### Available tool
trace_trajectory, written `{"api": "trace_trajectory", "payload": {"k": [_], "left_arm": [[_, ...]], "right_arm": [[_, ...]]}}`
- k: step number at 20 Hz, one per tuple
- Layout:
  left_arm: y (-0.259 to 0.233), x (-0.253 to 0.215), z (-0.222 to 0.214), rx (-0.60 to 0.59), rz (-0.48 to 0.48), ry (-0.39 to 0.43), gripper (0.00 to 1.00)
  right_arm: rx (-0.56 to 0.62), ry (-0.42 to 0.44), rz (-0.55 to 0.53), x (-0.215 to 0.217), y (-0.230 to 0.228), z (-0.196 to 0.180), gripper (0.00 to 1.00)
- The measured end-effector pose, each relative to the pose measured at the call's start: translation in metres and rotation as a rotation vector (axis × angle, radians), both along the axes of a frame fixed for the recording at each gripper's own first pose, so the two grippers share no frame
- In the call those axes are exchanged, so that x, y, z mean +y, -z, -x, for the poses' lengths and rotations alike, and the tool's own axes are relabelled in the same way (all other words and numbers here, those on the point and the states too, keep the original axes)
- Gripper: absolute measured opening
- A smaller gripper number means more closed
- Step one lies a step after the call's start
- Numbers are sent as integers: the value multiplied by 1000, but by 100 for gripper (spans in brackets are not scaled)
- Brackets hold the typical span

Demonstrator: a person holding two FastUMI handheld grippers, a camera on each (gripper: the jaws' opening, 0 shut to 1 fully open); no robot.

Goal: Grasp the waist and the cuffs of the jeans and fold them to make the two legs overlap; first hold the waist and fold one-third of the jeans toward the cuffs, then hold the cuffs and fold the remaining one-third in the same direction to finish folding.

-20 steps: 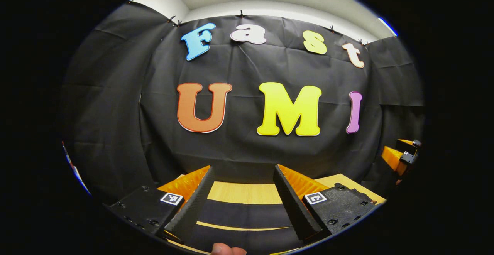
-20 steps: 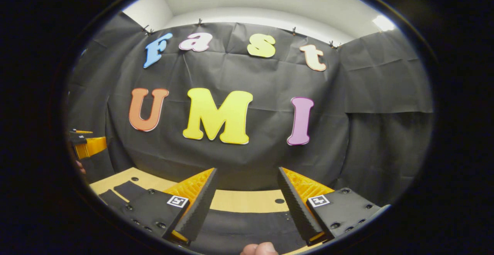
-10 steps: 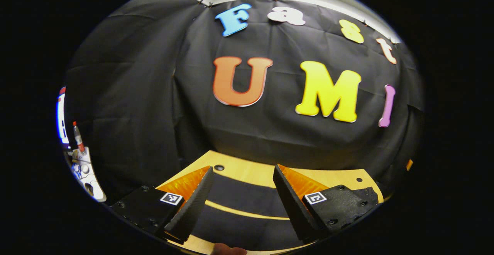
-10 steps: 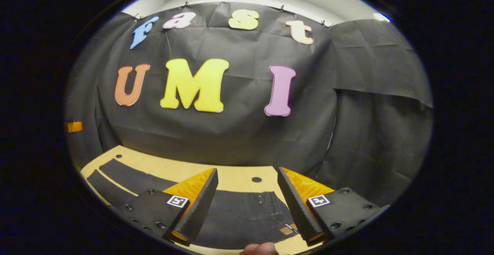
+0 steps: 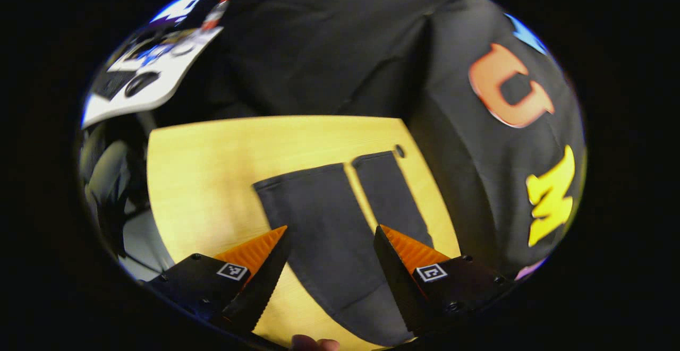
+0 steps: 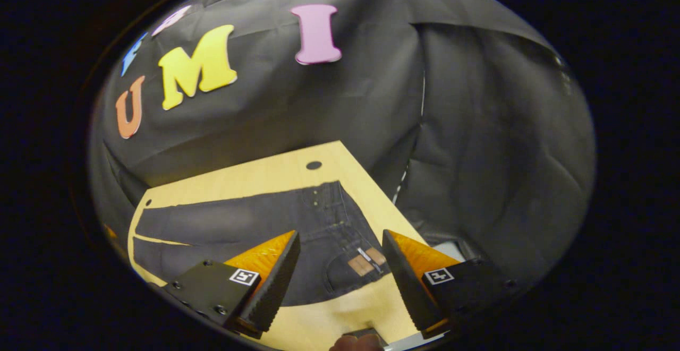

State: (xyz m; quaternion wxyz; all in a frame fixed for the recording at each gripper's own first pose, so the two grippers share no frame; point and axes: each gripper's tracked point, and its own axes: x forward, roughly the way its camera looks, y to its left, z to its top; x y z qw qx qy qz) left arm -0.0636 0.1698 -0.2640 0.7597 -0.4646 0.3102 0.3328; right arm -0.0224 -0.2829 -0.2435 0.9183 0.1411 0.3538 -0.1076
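Holding both hand-held grippers, left (image 5: 329, 245) and right (image 6: 340, 250), spread above black jeans (image 6: 255, 229) lying flat along the desk's (image 5: 212, 149) far edge.

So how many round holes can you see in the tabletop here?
2. One hole lies just past the cuffs of the jeans; another hole lies near the waist. The jeans may hide more.

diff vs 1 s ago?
Both grippers tipped down from facing the booth wall toward the wooden table: the left gripper now looks along the legs of the dark denim jeans, the right gripper over the waist. Nothing grasped. Both grippers stay open; jeans lie flat, unfolded.
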Motion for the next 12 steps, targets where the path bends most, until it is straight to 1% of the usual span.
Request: {"api": "trace_trajectory", "payload": {"k": [1, 2, 3, 4, 5, 6, 7, 9, 10, 12], "left_arm": [[5, 4, 3, 6, 50, -48, 99], [15, 5, 3, 13, 94, -86, 99], [21, 8, 4, 18, 129, -110, 99], [26, 30, 9, 34, 163, -125, 99], [39, 32, 7, 51, 197, -134, 99], [43, 32, 1, 69, 220, -151, 100], [50, 37, -1, 86, 247, -168, 99], [57, 46, -13, 91, 280, -189, 99], [61, 50, -17, 98, 289, -199, 99], [70, 52, -18, 131, 312, -208, 100]], "right_arm": [[48, 20, -52, -1, 13, 5, 95], [92, 50, -98, -3, 26, 11, 99], [136, 82, -139, -7, 38, 16, 95], [187, 121, -173, -10, 49, 21, 99], [234, 161, -207, -13, 60, 24, 94], [273, 202, -238, -16, 67, 25, 99], [309, 242, -266, -18, 74, 28, 99], [347, 295, -285, -25, 82, 28, 99], [353, 315, -285, -28, 82, 27, 94], [354, 338, -290, -28, 81, 23, 94]]}}
